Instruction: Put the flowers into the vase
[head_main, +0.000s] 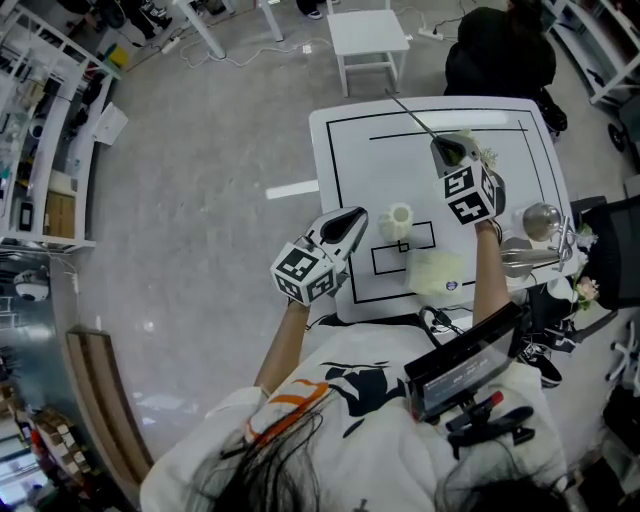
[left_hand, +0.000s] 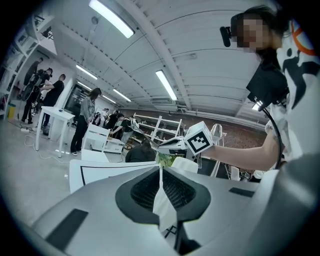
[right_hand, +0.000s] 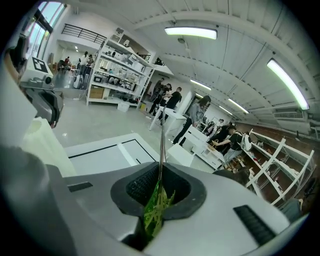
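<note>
Tabletop (head_main: 345, 160): white, black ruled outlines.
Vase (head_main: 400, 218): pale cream.
Flower (right_hand: 153, 212): bright green leaves, dark stem.
Left gripper (head_main: 358, 218): grey shell, black pads, black-and-white patterned cube.
Right gripper (head_main: 446, 145): grey, black pads, black-and-white cube.
Floor (head_main: 200, 200): glossy grey.

I'm working in a big open lab hall, not a home. It has a polished grey concrete floor (head_main: 200, 150), long fluorescent strip lights (right_hand: 190, 32) on a ribbed white ceiling, and tall white metal shelving racks (right_hand: 117, 75) loaded with boxes and gear. Groups of people (left_hand: 86, 120) stand at other plain white tables (left_hand: 52, 112). My own white tabletop (head_main: 345, 135) carries black marked-out rectangles.
</note>
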